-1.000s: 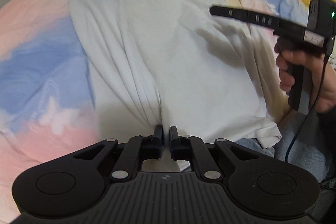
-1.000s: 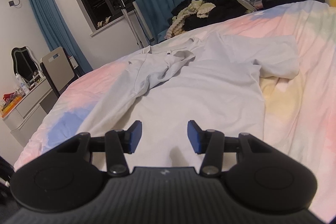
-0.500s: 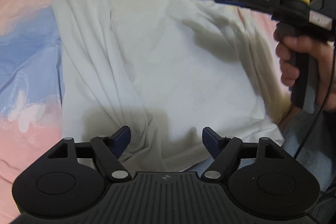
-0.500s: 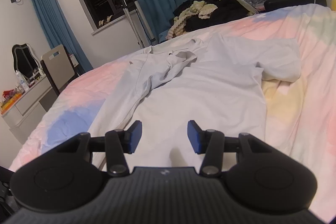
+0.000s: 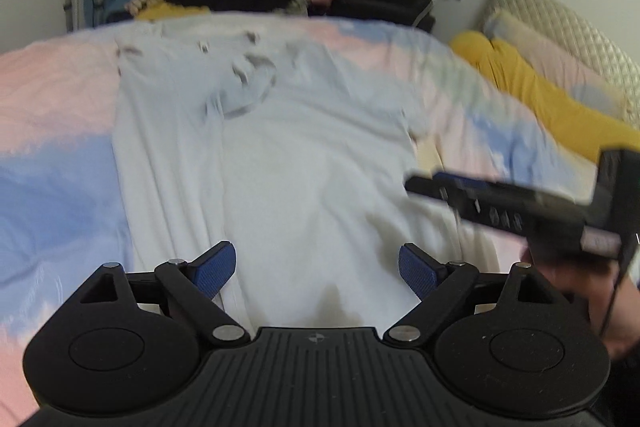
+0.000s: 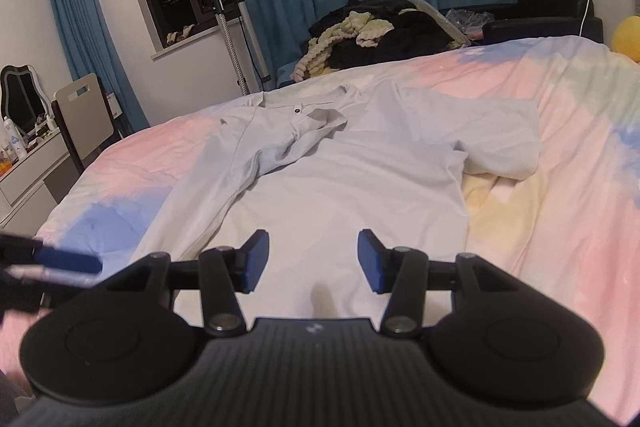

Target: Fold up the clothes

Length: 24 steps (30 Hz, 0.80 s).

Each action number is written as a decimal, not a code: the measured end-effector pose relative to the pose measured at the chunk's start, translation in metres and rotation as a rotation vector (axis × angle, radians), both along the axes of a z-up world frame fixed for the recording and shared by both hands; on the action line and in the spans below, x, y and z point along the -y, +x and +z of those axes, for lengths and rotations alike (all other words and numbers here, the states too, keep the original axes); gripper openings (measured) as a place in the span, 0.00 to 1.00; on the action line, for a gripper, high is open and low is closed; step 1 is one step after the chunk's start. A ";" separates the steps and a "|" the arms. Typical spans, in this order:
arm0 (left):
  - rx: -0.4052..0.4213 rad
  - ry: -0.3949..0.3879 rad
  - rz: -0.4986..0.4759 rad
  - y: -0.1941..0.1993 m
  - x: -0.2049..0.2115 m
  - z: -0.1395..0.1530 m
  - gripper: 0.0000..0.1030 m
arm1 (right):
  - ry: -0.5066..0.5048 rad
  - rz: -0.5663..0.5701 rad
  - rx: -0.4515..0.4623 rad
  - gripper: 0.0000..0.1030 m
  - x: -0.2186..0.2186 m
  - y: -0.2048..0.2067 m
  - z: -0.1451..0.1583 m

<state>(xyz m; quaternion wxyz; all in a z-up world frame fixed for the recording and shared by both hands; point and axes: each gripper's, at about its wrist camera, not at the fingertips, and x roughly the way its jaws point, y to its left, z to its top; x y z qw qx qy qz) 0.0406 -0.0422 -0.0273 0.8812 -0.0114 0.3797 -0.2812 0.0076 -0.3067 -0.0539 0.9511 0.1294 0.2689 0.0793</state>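
Between the blue pads (image 5: pixel 212 269) of our left gripper (image 5: pixel 316 269) nothing is pinched; its jaws stand wide and are opening above the hem of the shirt (image 5: pixel 312 163); our right gripper (image 6: pixel 310 261) holds its jaws half spread, empty, over the same hem. The shirt (image 6: pixel 340 179) is pale, short-sleeved, laid flat lengthwise on the pastel bedspread (image 6: pixel 560 195), collar (image 6: pixel 316 115) at the far end; its left side is folded inward in a long crease, the collar rumpled, the right sleeve spread out. A second ago our left jaws were pressed together on the hem; they have since let go and lifted, tilting up toward the room; the right gripper has barely shifted.
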 end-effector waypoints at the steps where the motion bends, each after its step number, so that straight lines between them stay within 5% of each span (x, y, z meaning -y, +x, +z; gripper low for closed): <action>1: 0.014 -0.007 0.009 0.006 0.000 0.001 0.88 | -0.008 -0.006 0.002 0.51 0.000 0.000 -0.001; 8: 0.159 -0.009 0.157 0.026 -0.004 -0.016 0.89 | -0.018 -0.052 0.025 0.53 0.002 0.002 -0.007; 24: 0.186 -0.022 0.264 0.021 -0.025 -0.034 0.93 | -0.080 -0.068 0.043 0.53 -0.010 0.013 -0.014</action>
